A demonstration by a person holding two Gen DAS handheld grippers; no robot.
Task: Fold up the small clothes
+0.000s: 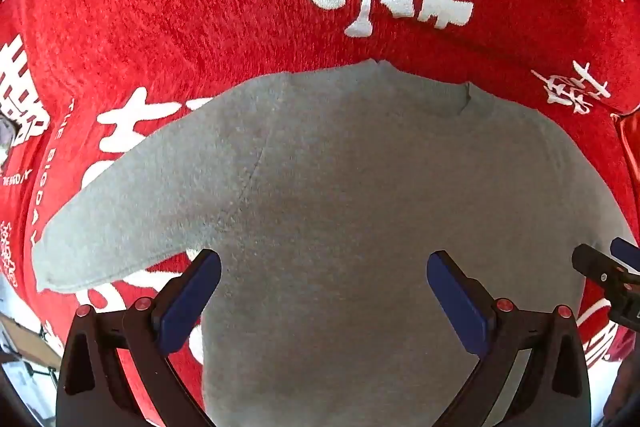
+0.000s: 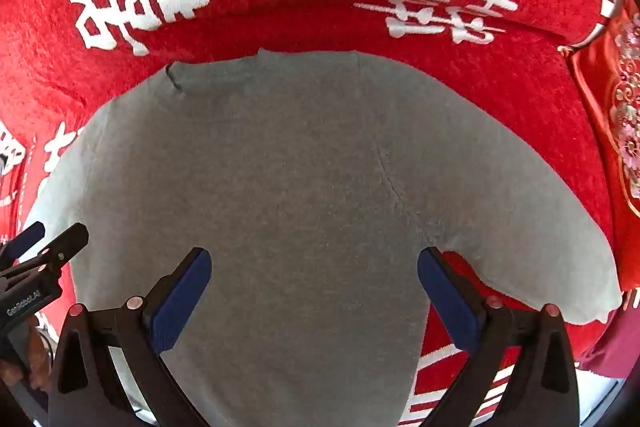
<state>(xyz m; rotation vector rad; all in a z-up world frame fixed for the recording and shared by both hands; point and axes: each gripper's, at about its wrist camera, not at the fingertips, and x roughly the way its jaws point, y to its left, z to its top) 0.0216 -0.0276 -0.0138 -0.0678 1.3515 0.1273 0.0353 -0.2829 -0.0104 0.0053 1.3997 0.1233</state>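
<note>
A small grey sweater [image 1: 360, 195] lies flat on a red blanket [image 1: 180, 7], collar at twelve o'clock, sleeves running toward eight and four. Nothing looks folded yet, so this seems the starting step. The left gripper [image 1: 324, 301] and right gripper [image 2: 314, 301] both hang above it, jaws spread wide and empty. Next, each probably needs to pinch a sleeve or side edge. The blanket reads "THE BIG DAY"; the left gripper's body reads "GenRobot.AI".
</note>
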